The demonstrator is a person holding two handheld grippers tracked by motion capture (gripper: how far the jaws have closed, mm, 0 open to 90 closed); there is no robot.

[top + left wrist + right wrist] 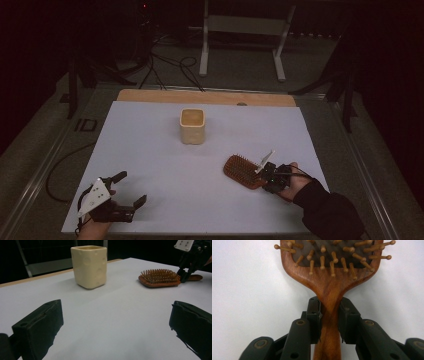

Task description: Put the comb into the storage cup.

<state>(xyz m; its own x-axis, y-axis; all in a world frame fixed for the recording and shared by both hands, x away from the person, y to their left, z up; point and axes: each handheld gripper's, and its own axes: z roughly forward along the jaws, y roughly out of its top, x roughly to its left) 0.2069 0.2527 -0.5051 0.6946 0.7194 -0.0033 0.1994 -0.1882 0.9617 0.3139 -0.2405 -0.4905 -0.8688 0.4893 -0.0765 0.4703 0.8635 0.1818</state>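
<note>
Gripping the hairbrush (329, 270) handle, right gripper (329, 317) jaws clamp; left gripper (112, 325) jaws gape.

We see a table (150, 96) under a white sheet (150, 160), a cream cup (192, 126) standing mid-sheet, a wooden hairbrush (243, 171) lying bristles up, nearer us and right of the cup

Black two-fingered grippers (131, 189), grey triangular plate, thin cable, dark sleeve (327, 212).
</note>
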